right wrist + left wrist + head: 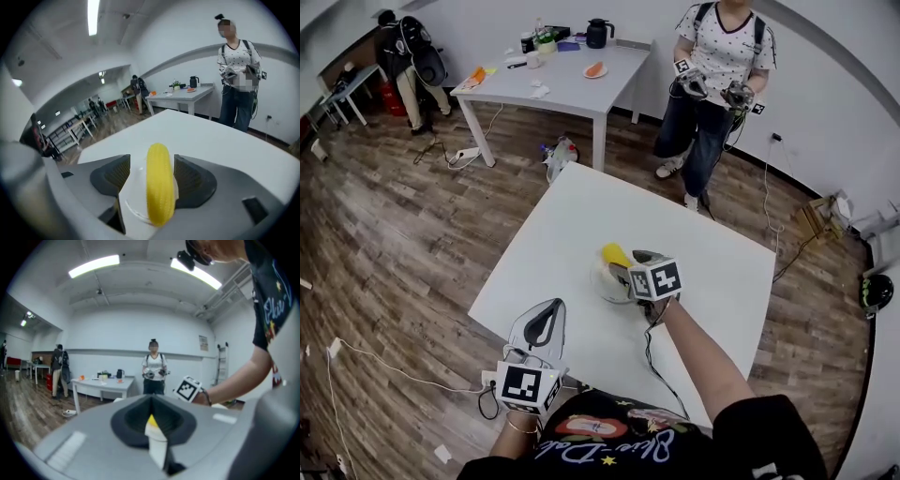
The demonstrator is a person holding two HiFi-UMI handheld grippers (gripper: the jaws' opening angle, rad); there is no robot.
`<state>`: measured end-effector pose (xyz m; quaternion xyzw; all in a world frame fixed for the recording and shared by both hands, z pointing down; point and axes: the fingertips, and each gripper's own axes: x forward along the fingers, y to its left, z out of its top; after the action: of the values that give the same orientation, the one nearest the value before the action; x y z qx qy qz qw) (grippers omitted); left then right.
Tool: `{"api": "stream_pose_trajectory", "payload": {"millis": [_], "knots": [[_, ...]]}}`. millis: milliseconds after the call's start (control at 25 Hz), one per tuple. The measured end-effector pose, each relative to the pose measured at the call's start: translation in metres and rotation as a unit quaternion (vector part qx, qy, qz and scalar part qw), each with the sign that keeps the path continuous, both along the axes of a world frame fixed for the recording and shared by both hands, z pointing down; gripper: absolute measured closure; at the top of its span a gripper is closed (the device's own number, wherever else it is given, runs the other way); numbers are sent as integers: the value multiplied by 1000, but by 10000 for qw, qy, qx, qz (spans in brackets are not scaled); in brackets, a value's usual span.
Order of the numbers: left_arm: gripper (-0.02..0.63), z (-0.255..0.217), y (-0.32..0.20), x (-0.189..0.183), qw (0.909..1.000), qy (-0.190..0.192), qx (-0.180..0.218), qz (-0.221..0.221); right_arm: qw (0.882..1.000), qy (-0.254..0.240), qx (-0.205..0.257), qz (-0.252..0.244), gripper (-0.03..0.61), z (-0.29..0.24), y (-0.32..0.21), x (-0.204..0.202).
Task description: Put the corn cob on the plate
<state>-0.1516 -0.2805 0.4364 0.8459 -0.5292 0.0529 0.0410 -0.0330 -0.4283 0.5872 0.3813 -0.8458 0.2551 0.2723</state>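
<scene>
The yellow corn cob (616, 254) lies on a white plate (606, 284) near the middle of the white table (572, 234). My right gripper (630, 266) hangs just over the plate. In the right gripper view the corn cob (160, 183) lies lengthwise between the two dark pads (112, 176) on the plate (132, 199); the left pad stands clear of it and the right pad is close beside it. The right gripper (152, 176) is open. My left gripper (547, 314) is held over the table's near edge, its jaws together and empty.
A person (714, 66) with two grippers stands beyond the table's far side. Farther back is a second white table (562, 89) with a kettle and small items. Another person (412, 56) is at the back left. Cables lie on the wooden floor (384, 234).
</scene>
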Motion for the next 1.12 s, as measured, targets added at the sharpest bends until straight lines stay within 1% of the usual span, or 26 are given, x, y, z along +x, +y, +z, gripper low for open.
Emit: {"api": "stream_pose_trajectory", "payload": {"millis": [80,120,160,240,280,320,360,400,440,560,720,880,960,1120], "knots": [[615,-4,0,4,10000,0,51,59,9975,-660,109,248,307,-22,11,7],[615,-6,0,7,9999,9,85,102,9950,-884,240,397,307,-33,16,13],[615,-8,0,11,9998,27,114,155,9924,-1041,399,517,308,-44,23,19],[615,-13,0,19,9994,69,153,287,9884,-1198,693,617,310,-63,39,31],[615,-16,2,25,9992,73,179,362,9869,-1222,832,645,315,-71,49,36],[615,-19,3,31,9988,65,215,437,9850,-1231,988,696,334,-80,58,43],[615,-21,4,37,9984,53,256,511,9824,-1239,1165,778,380,-90,66,50],[615,-24,5,44,9979,43,293,582,9789,-1257,1352,878,443,-100,74,58],[615,-26,6,50,9974,40,324,650,9749,-1283,1536,971,478,-111,81,65],[615,-31,6,65,9957,38,403,832,9637,-1314,2009,1169,525,-140,100,83],[615,-38,5,81,9937,18,479,1013,9498,-1484,2443,1272,538,-176,123,100],[615,-45,6,96,9917,20,554,1163,9367,-1809,2621,1457,538,-199,139,115],[615,-48,7,100,9907,20,597,1221,9341,-1761,2726,1487,543,-203,144,118],[615,-48,9,104,9900,13,636,1256,9358,-1546,2849,1387,563,-204,151,118]]}}
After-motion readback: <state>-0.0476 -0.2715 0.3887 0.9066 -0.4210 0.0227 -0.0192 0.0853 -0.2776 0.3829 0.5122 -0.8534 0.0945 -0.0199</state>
